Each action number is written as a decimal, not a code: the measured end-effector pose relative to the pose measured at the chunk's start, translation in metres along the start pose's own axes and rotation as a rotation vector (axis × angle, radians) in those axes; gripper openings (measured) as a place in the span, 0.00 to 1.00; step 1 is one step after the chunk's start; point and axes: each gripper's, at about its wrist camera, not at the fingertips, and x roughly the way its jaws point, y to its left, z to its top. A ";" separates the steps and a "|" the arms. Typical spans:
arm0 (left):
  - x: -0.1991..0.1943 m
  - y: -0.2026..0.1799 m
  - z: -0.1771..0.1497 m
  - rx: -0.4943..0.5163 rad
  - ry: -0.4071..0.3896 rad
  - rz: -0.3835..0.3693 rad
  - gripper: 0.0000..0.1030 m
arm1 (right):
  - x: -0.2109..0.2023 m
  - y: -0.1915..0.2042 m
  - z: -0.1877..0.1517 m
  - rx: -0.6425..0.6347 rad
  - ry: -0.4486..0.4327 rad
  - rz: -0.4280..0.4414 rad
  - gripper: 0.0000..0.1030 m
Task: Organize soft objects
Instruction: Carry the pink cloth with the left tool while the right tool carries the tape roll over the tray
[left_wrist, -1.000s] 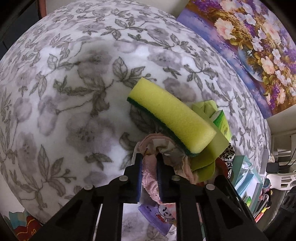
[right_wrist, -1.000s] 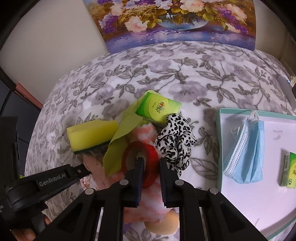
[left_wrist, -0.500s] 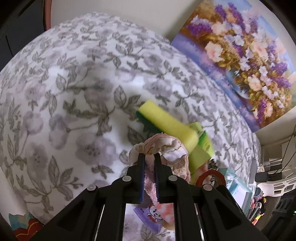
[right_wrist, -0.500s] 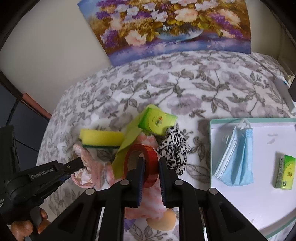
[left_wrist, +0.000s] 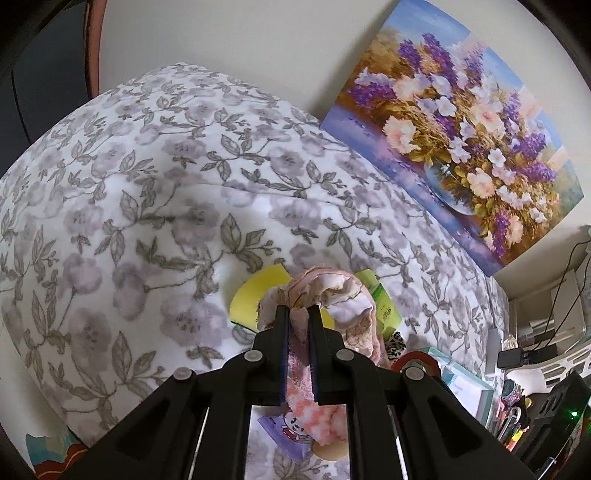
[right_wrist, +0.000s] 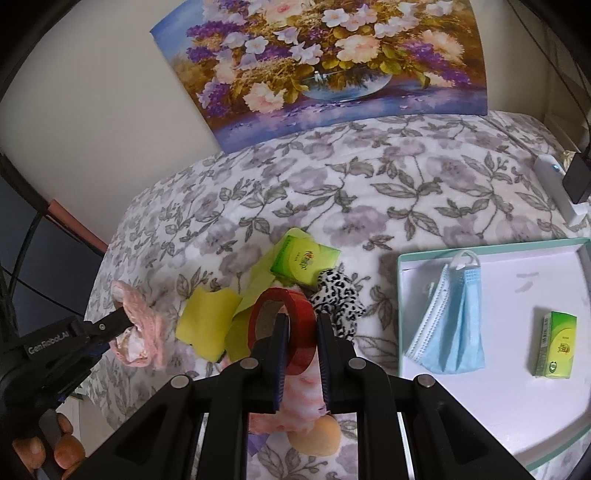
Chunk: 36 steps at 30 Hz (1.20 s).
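Already two things lie in the white tray (right_wrist: 491, 417): a blue face mask (right_wrist: 452, 317) along its near-left side and a small green tissue pack (right_wrist: 556, 345) further toward its right. Everything else is outside the tray, in a pile on the flowered bed cover (right_wrist: 332, 177) just off the tray's left edge.

Both grippers are loaded. The left gripper (left_wrist: 298, 325) has its fingers clenched on a pink lacy cloth (left_wrist: 332, 295), which hangs clear of the bed, well to the left of the tray on the far side of the pile. The right gripper (right_wrist: 299, 328) has its fingers closed across the rim of a red tape roll (right_wrist: 291, 328), held just above the pile and near the tray's left edge.

Left in the pile, going away from the tray: a black-and-white spotted scrunchie (right_wrist: 338, 301) nearest it, a second green tissue pack (right_wrist: 304, 260) behind that, a yellow-green cloth (right_wrist: 255, 291), then a yellow sponge (right_wrist: 207, 325). Closer to the camera, a pink fluffy thing (right_wrist: 301, 402) and a peach-coloured round thing (right_wrist: 314, 435) lie under the right gripper; what they are I cannot say for sure, since the fingers cover most of them. A purple cartoon packet (left_wrist: 284, 432) shows beneath the left gripper.

So I would judge the sorting as early: two items placed, two in the grippers, and at least seven left to move. Whether the tape roll belongs in the tray with the soft things is unclear.
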 end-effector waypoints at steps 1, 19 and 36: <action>0.000 -0.003 -0.001 0.006 0.001 0.001 0.09 | -0.001 -0.002 0.000 0.004 -0.003 -0.002 0.16; 0.011 -0.110 -0.054 0.244 0.056 -0.046 0.09 | -0.036 -0.121 0.003 0.252 -0.072 -0.109 0.16; 0.037 -0.187 -0.120 0.469 0.170 -0.100 0.10 | -0.084 -0.253 -0.021 0.553 -0.123 -0.291 0.16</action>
